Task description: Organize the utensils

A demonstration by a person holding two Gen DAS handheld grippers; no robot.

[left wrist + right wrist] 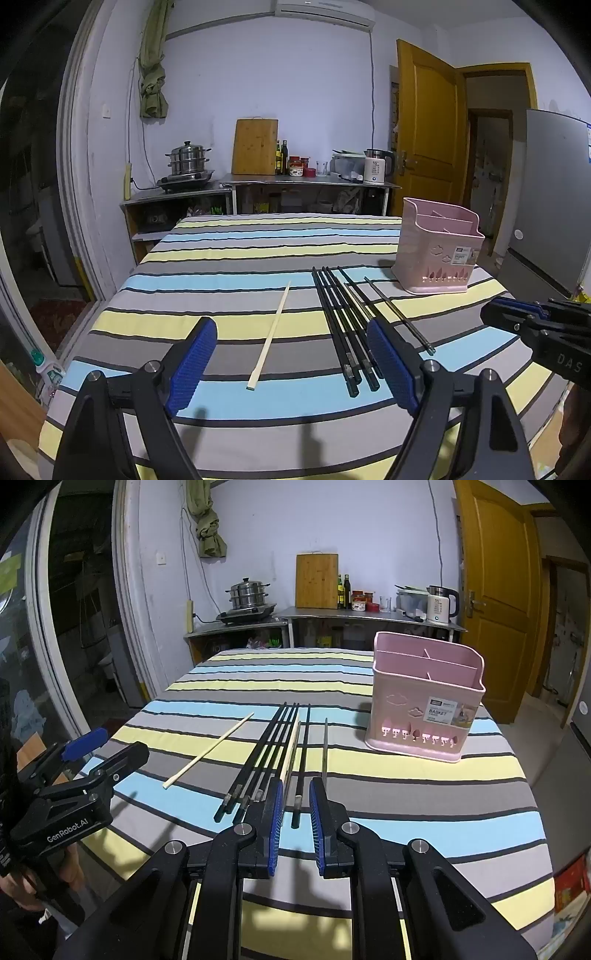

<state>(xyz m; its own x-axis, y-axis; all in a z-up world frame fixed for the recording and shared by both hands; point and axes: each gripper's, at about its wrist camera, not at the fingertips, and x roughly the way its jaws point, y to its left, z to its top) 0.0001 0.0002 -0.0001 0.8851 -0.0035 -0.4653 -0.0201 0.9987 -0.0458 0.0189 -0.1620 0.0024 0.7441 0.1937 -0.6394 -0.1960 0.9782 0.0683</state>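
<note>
Striped tabletop (424, 794) first: pink basket (424, 705) sits at your 1 o'clock, black chopsticks (266, 753) dead ahead at 12. Your left gripper (291, 365) is spread wide, empty; right gripper (295, 808) narrowly apart, straddling one black chopstick (301, 775) without pinching.

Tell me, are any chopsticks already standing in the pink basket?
No, the pink basket shows only bare dividers inside, and the chopsticks all lie flat on the striped cloth.
</note>
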